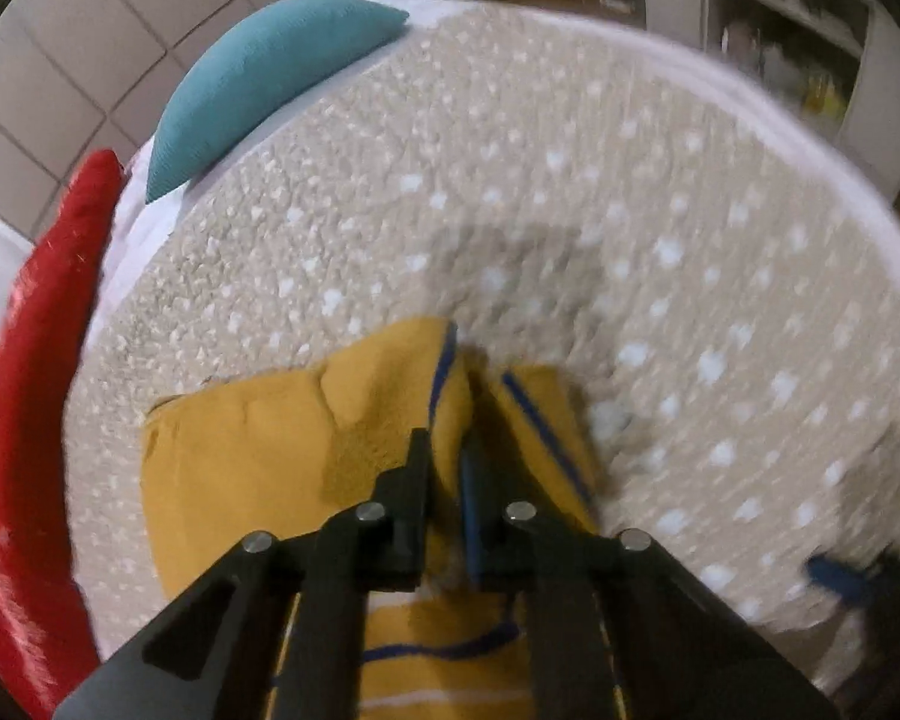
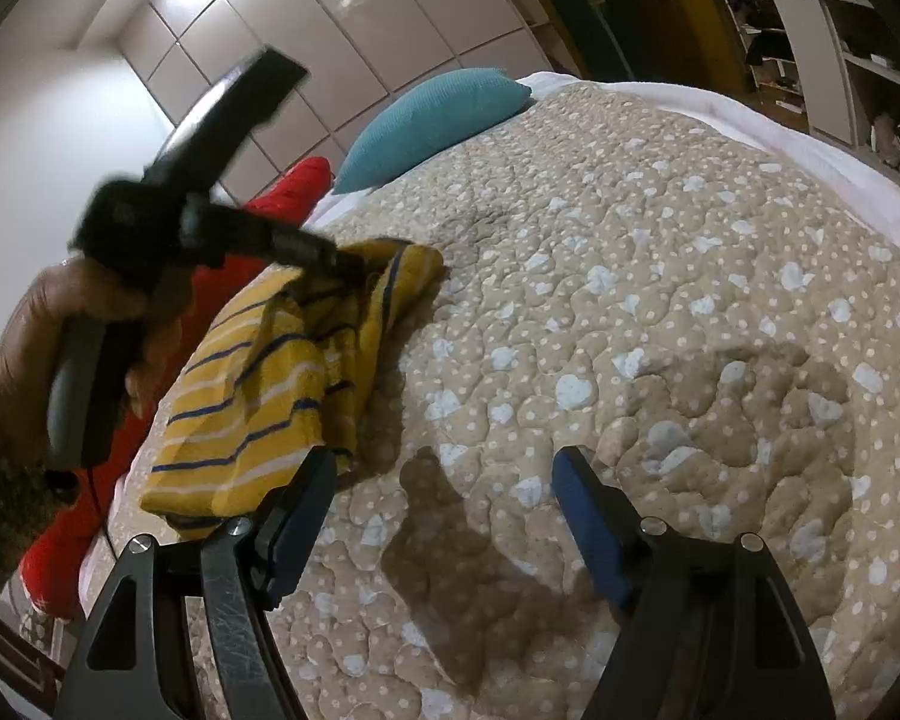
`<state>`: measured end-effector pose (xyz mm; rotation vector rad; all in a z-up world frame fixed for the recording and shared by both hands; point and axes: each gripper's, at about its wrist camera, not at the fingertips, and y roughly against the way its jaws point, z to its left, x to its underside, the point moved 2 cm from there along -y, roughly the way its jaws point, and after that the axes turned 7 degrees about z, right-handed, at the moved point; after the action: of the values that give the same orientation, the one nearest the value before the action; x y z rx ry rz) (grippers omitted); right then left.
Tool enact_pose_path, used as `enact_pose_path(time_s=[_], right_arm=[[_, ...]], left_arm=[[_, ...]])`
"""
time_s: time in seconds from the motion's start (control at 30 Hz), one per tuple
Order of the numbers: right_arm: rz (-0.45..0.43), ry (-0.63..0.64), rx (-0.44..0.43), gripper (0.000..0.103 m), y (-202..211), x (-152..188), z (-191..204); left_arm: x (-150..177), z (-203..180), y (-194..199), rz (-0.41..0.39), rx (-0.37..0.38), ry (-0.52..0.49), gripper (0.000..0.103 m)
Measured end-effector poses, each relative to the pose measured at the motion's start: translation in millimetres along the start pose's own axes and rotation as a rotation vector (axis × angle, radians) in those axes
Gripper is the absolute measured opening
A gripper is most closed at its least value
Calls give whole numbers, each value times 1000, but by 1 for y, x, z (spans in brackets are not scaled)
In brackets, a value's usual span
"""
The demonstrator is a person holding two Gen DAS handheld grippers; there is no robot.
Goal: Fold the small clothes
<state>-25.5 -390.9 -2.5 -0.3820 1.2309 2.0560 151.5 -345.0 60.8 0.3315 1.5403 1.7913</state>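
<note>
Striped knit garment, puckered quilted bedspread

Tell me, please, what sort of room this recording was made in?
Most likely a bedroom. The yellow striped garment lies on a bed under a beige dotted quilt, with a teal pillow and a red pillow at its edge, glossy wardrobe doors behind and shelves beyond.

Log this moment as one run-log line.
left gripper: shut on shirt | right gripper: open, empty, over quilt | fold: not done
</note>
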Motion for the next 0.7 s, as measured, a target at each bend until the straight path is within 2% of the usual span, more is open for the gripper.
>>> enact_pose_path(time_s=[0.13,0.27,0.43,0.5,0.6,0.63,0.67,0.7], right_arm=[[-1,-6,-9,79,2,1,-1],[-3,-8,-14,79,4,4,-1],[-5,-11,-22,79,4,4,-1],[-7,-18,-29,79,5,5,-1],[-10,-29,-38,79,6,6,-2],[-9,-29,-38,79,7,6,-2],[-9,-29,-37,79,7,6,-2],[-9,-28,-34,79,7,6,-2]], left_arm=[[-14,-1,7,-32,152,83,6],[-11,-14,-20,16,210,89,6],[-6,-11,-24,2,238,126,7],[-2,-7,-13,-27,240,130,12],[16,5,15,-89,285,140,35],[23,11,24,-112,288,147,49],[30,17,30,-131,271,157,58],[37,24,33,-147,228,174,60]])
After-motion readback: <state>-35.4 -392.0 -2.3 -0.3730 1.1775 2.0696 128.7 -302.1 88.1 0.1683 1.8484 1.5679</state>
